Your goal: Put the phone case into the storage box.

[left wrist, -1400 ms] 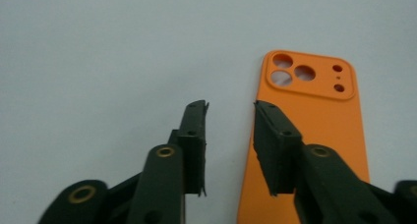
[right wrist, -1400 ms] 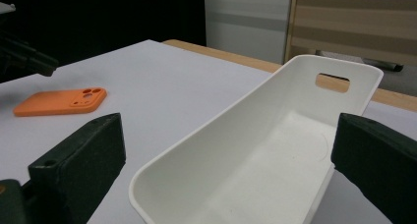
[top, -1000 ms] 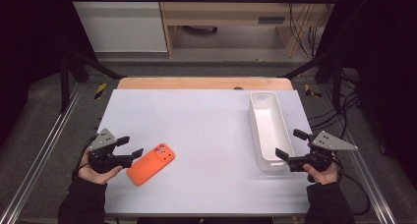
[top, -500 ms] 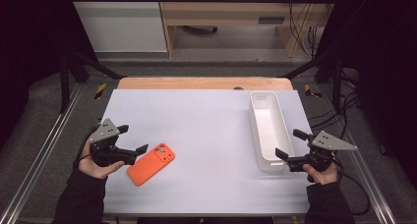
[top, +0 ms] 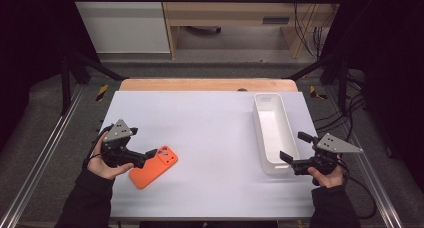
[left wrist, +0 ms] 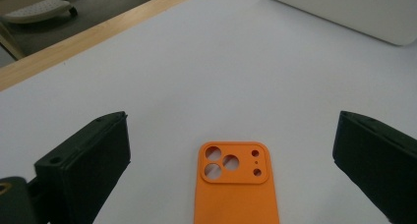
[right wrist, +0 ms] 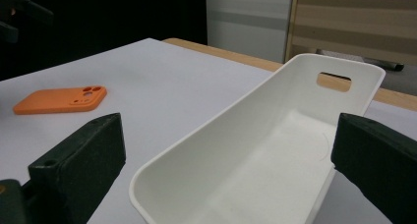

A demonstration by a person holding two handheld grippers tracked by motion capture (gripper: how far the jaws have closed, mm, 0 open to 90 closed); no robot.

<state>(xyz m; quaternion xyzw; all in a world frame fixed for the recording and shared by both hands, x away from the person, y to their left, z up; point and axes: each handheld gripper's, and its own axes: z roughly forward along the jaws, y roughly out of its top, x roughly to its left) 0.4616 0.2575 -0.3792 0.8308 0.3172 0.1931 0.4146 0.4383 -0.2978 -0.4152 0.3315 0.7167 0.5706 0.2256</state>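
Observation:
An orange phone case point(top: 154, 166) lies flat on the white table, camera cutouts facing up. My left gripper point(top: 141, 147) hovers at its left end, and its jaws have just been opening. In the left gripper view the case point(left wrist: 236, 189) lies low between the wide-apart jaws of the left gripper point(left wrist: 231, 121), and neither pad touches it. My right gripper point(top: 292, 145) stands open at the near right corner of a long white tray point(top: 258, 133). In the right gripper view the empty tray point(right wrist: 206, 130) runs away between the jaws of the right gripper point(right wrist: 229, 120), untouched, with the case point(right wrist: 61, 99) far left.
The white table top point(top: 210, 103) ends at a wooden strip point(top: 207, 84) along the far edge. Metal rails run along both sides. Cables hang past the right edge. Wide bare surface lies between the case and the tray.
The left gripper's jaws have spread wider and the hand has lifted a little. The case stays where it lay. The right gripper has not moved.

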